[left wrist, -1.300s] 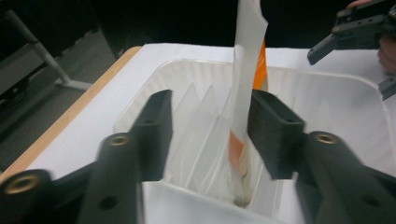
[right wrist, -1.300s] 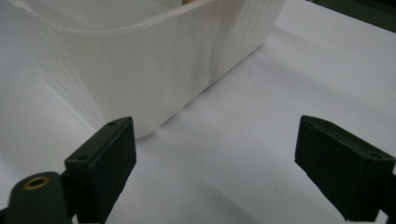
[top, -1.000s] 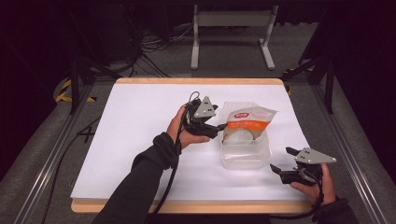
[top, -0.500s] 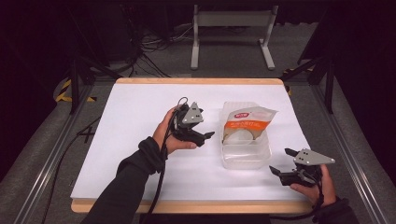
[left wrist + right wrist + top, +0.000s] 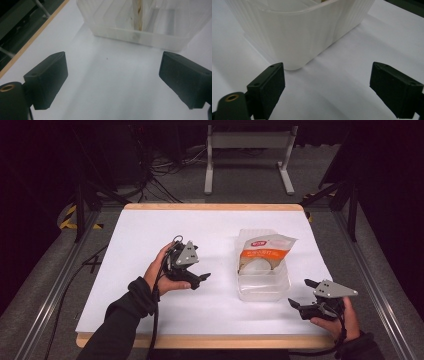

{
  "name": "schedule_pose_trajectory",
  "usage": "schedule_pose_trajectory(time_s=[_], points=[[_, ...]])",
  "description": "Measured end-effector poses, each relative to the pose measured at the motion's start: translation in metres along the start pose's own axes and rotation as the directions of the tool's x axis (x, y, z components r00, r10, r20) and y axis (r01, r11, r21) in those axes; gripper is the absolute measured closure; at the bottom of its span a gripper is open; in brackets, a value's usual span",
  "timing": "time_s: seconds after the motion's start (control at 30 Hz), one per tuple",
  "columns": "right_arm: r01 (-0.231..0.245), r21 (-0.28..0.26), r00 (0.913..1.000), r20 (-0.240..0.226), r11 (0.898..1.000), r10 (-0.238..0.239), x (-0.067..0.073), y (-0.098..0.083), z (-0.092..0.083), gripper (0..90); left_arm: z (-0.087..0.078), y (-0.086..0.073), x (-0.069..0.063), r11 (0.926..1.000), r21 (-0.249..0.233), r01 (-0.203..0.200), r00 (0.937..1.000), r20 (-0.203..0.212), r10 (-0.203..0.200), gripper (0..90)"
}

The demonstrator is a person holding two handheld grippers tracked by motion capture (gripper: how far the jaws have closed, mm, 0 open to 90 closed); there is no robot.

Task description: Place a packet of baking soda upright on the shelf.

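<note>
The pouch (image 5: 264,251) sits in the clear tub (image 5: 263,287), propped on its far wall, well ahead of my left gripper (image 5: 199,279), whose empty jaws have just been opening. I'd say placing is finished, so I'd clear off low and slowly. My right gripper (image 5: 301,295) waits released beside the tub's near corner.

**Clearance: one obstacle right of centre on the tabletop**

The tabletop (image 5: 150,235) is bare across its left half and along the near edge. The only obstruction is a clear plastic container (image 5: 263,282) with an orange-and-white packet (image 5: 262,251) leaning in it. An unobstructed strip of bare surface is seen between the container and the left gripper (image 5: 200,279); a shorter one separates it from the right gripper (image 5: 300,293).
</note>
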State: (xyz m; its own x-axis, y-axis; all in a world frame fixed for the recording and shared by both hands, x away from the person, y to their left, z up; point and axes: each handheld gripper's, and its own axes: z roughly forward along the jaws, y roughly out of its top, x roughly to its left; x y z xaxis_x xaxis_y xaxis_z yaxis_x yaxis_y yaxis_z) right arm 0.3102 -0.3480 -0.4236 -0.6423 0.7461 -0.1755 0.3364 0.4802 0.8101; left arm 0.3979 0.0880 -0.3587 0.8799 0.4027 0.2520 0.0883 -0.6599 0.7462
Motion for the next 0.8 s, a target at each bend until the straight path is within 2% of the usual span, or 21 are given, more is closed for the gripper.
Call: schedule_pose_trajectory(time_s=[0.2,0.43,0.67,0.73,0.8], points=[[0.005,0.008,1.0000,-0.001,1.000,-0.005,0.001,0.000,0.001,13.5,-0.017,-0.019,-0.002,0.9998,0.021,0.001,0.9994,-0.035,-0.001,7.3],[0.011,0.012,0.9999,0.002,1.000,-0.011,0.001,-0.001,0.002,13.4,-0.028,-0.038,-0.006,0.9981,0.059,-0.013,0.9975,-0.068,0.017,7.0],[0.012,0.013,0.9999,0.004,1.000,-0.012,0.001,-0.001,0.001,13.4,-0.036,-0.056,-0.007,0.9987,0.050,0.014,0.9953,-0.096,-0.009,7.1],[0.016,0.016,0.9999,0.002,1.000,-0.017,0.001,-0.002,0.002,13.4,-0.041,-0.068,-0.007,0.9983,0.043,0.039,0.9934,-0.109,-0.034,7.0],[0.017,0.020,0.9999,0.002,1.000,-0.017,0.001,-0.002,0.002,13.3,-0.043,-0.074,-0.006,0.9976,0.051,0.047,0.9924,-0.116,-0.041,7.0]])
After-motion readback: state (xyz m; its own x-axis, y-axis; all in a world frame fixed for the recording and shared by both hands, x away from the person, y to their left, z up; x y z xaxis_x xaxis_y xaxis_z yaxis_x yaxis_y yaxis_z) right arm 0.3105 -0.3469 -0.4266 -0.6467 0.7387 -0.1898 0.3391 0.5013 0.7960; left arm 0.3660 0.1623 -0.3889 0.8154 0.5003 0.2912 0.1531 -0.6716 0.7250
